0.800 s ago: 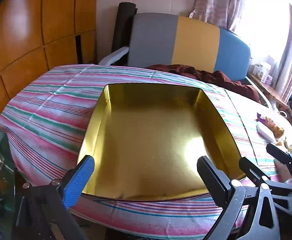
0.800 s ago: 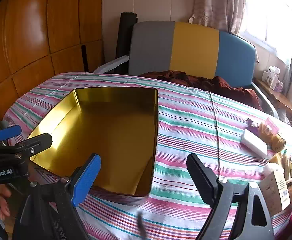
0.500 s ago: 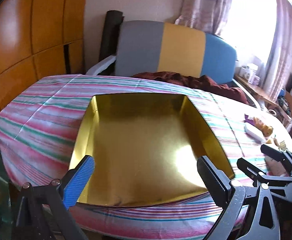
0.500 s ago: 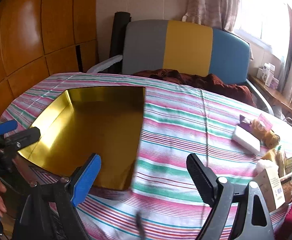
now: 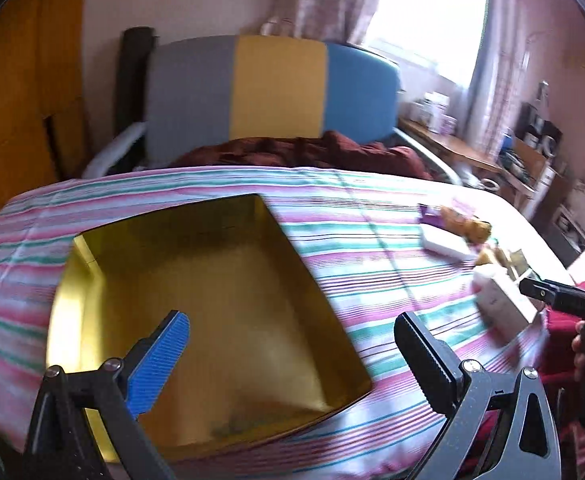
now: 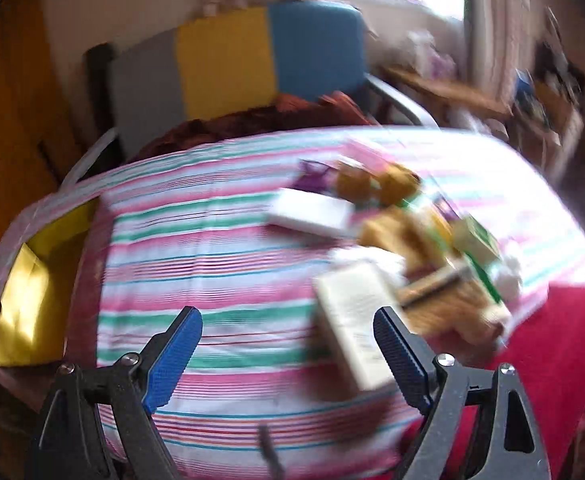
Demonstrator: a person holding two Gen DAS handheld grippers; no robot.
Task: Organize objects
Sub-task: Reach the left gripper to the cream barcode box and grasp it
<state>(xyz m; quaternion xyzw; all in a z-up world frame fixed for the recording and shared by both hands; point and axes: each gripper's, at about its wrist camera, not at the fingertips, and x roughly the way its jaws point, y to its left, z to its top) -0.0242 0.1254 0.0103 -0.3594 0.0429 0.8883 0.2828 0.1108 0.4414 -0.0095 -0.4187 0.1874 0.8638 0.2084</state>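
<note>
An empty gold tin tray [image 5: 212, 300] lies on the striped tablecloth [image 5: 372, 240]; its corner also shows at the left of the right wrist view [image 6: 32, 304]. My left gripper [image 5: 292, 356] is open and empty over the tray's near edge. My right gripper [image 6: 288, 352] is open and empty above the cloth, facing a blurred pile of items: a cream carton [image 6: 352, 320], a white block [image 6: 312, 214], brown packets [image 6: 388, 228] and a green-and-white box [image 6: 476, 240]. The right gripper's finger [image 5: 548, 294] shows at the right of the left wrist view.
A grey, yellow and blue chair back [image 5: 276, 88] with a dark red cloth [image 5: 300, 152] stands behind the table. A wooden wall [image 5: 20, 100] is at the left. A cluttered shelf [image 5: 492, 160] runs under the window. A red cloth [image 6: 552, 360] lies at the near right.
Both grippers have swung to the right. The tray has slid left in both views and the pile of items now sits in front of the right gripper. Both stay open.
</note>
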